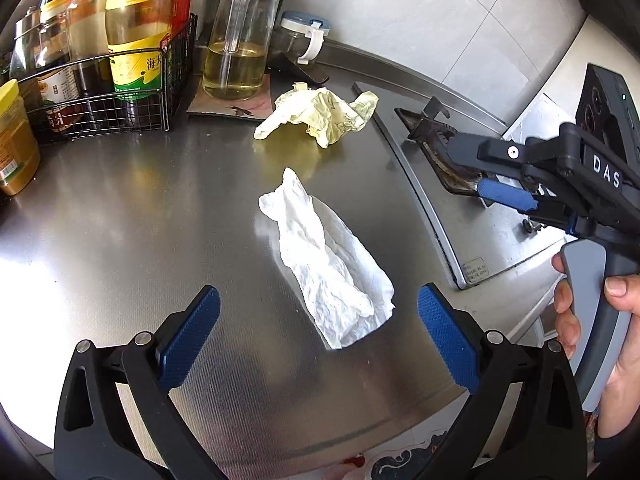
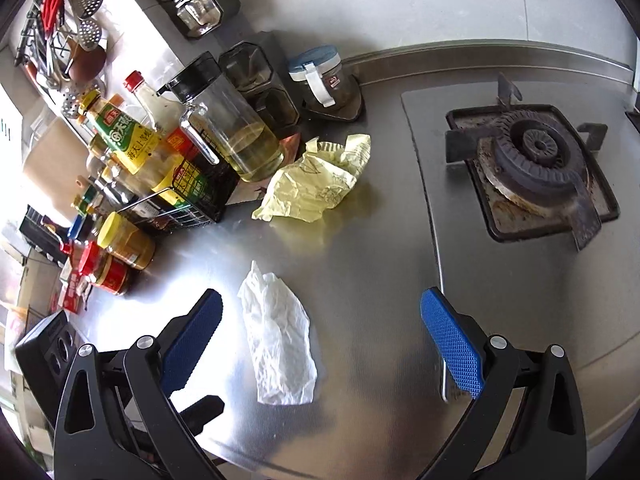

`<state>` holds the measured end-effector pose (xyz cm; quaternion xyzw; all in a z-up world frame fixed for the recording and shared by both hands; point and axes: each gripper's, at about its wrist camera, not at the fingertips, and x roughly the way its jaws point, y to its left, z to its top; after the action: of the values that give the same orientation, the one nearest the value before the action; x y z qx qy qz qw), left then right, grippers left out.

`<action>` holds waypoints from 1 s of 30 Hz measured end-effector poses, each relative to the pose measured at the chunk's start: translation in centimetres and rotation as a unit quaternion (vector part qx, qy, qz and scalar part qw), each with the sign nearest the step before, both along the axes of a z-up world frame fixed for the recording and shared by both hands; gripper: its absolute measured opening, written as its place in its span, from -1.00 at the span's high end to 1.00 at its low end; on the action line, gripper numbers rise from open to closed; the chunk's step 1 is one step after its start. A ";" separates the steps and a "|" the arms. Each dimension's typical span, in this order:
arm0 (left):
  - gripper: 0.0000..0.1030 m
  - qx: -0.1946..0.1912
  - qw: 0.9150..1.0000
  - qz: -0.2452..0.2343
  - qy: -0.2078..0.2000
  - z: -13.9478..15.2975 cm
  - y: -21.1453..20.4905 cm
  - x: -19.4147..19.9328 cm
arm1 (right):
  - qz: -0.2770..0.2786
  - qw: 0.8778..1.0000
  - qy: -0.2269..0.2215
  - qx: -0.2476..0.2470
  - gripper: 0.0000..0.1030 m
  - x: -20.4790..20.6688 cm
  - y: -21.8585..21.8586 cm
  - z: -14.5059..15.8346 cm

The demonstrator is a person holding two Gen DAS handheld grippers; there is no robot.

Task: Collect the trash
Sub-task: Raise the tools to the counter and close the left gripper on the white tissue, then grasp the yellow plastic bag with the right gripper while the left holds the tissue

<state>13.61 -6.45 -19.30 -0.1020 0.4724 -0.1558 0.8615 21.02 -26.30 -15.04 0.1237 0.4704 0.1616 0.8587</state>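
A crumpled white tissue [image 1: 328, 264] lies on the steel counter, also in the right wrist view [image 2: 280, 344]. A crumpled pale yellow wrapper [image 1: 316, 114] lies farther back near the oil jug; it also shows in the right wrist view [image 2: 316, 180]. My left gripper [image 1: 318, 332] is open and empty, with the near end of the tissue between its blue pads. My right gripper [image 2: 322, 336] is open and empty above the counter, with the tissue between its pads toward the left one. The right gripper also shows in the left wrist view [image 1: 472, 172], over the stove.
A glass oil jug [image 1: 236, 48] and a wire basket of sauce bottles [image 1: 104, 96] stand at the back left. Jars [image 2: 124, 240] stand to the left. A small lidded jar [image 2: 320, 80] is at the back. A gas burner [image 2: 536, 168] is set in the counter on the right.
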 end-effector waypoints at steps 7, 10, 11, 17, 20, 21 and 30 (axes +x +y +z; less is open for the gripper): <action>-0.82 0.012 1.000 0.009 0.006 -1.7 -0.8 3.5 | 0.049 0.998 -0.015 -0.038 -0.93 5.5 3.4 -0.6; -0.82 0.035 0.999 0.011 -0.007 -2.3 -1.5 4.5 | 0.089 0.992 -0.050 -0.070 -0.93 7.3 5.5 -0.3; -0.82 0.039 0.999 0.008 -0.009 -2.6 -1.8 4.8 | 0.101 0.989 -0.068 -0.087 -0.93 7.7 6.2 -0.2; -0.39 0.044 0.999 -0.013 -0.019 -3.5 -2.8 5.7 | 0.132 0.982 -0.051 -0.125 -0.93 11.5 8.2 -1.8; -0.07 0.046 0.998 -0.022 -0.023 -3.5 -3.0 5.9 | 0.132 0.981 -0.026 -0.138 -0.93 13.1 8.4 -3.1; 0.01 0.049 0.998 -0.023 -0.024 -3.5 -3.1 6.0 | 0.132 0.981 -0.020 -0.144 -0.93 13.4 8.4 -3.6; 0.75 0.056 0.998 -0.015 -0.029 -3.5 -1.4 5.9 | 0.130 0.976 0.022 -0.175 -0.18 13.8 7.9 -6.4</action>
<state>19.46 -7.87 -22.81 -0.0420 0.4565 -0.1445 0.8769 34.81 -18.42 -21.42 -0.0871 0.5221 0.1842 0.8282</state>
